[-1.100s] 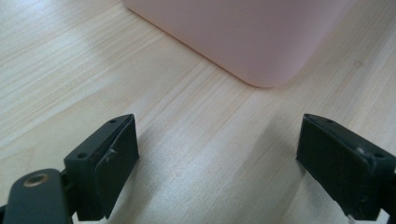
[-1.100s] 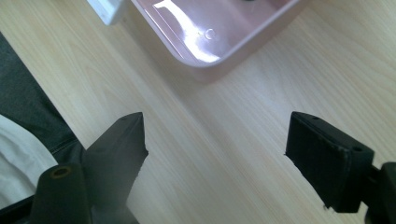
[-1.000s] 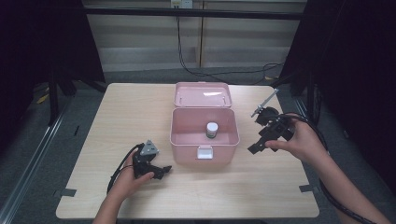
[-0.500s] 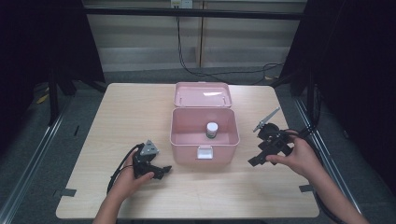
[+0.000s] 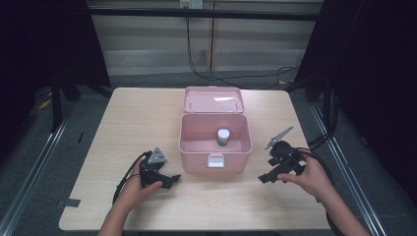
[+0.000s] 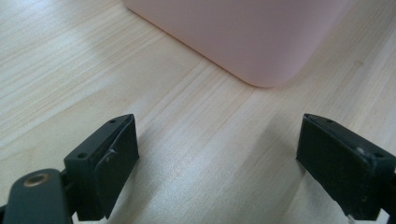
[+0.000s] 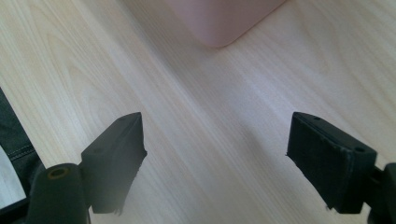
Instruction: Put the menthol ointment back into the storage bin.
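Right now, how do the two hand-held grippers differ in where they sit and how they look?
The left hand-held gripper rests left of the pink box near its front left corner, while the right hand-held gripper sits off the front right corner. The left one's grey plate lies compact on top; the right one's juts up at an angle. Both have open, empty jaws over the wooden table.

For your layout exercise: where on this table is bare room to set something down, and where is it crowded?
Bare wood lies left of the pink box up to the table's far left corner, and right of its lid. It is tighter in front, between the left claw and right claw.
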A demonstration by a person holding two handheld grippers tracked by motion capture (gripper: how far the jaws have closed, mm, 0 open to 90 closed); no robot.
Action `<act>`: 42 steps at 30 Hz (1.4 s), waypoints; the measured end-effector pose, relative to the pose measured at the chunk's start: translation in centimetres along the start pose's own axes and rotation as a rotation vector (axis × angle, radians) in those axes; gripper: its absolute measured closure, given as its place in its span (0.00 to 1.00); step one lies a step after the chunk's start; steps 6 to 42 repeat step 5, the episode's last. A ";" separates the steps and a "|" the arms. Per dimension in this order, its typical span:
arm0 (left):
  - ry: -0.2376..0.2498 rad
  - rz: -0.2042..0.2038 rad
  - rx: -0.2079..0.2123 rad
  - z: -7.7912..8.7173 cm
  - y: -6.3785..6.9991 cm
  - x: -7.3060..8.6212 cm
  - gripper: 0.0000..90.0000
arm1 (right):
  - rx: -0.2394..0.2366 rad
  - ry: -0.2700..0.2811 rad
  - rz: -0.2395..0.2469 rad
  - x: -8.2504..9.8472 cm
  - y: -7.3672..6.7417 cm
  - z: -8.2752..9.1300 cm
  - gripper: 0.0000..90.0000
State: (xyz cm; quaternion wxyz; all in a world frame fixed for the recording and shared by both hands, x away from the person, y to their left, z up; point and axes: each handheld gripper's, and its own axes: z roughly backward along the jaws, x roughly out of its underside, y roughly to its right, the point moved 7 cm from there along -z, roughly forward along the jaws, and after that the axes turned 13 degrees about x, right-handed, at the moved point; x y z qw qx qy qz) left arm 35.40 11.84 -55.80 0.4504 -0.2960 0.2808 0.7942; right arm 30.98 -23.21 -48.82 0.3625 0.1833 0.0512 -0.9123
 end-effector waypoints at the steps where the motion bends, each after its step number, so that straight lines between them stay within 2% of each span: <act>1: 0.000 0.000 0.000 0.0 0.0 0.0 0.14 | 0.000 0.000 0.000 0.0 0.0 0.0 0.21; 4: -0.001 -0.003 -0.002 0.0 0.0 0.0 0.14 | -0.007 0.003 -0.016 0.4 0.0 -0.1 0.21; 42: -0.001 -0.003 -0.002 0.0 0.0 0.0 0.14 | -0.007 0.003 -0.016 0.4 0.0 -0.1 0.21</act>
